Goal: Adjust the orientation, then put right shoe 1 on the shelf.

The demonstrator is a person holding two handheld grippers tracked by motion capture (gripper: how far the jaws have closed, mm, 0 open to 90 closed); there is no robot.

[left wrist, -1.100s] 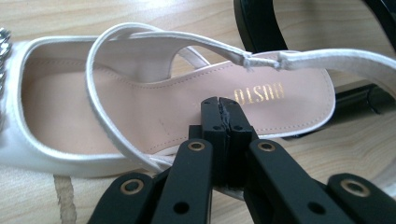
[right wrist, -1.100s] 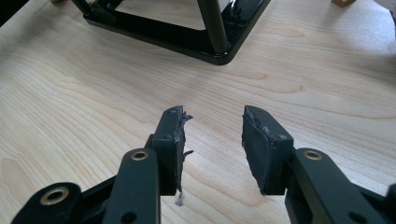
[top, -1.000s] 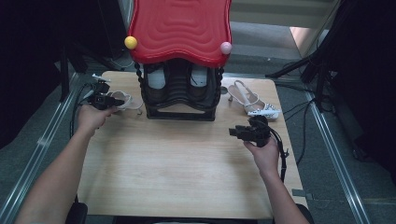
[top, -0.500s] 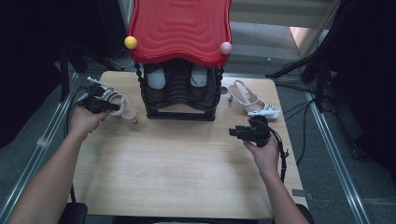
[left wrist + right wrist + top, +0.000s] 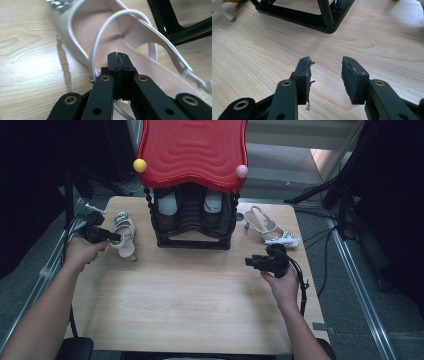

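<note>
The left gripper [image 5: 107,236] had its jaws clenched on the thin strap of a white slingback sandal [image 5: 123,234], which lay on the pale wooden table [image 5: 190,295] just left of the black shoe rack [image 5: 192,222] under a red wavy top [image 5: 192,150]. The strap looked slippery and narrow, so the shoe might have swung or slid free when lifted. The right gripper [image 5: 257,262] hovered with jaws released, grasping nothing. The rack held a pair of pale shoes; a second white sandal [image 5: 272,231] lay on its right.
</note>
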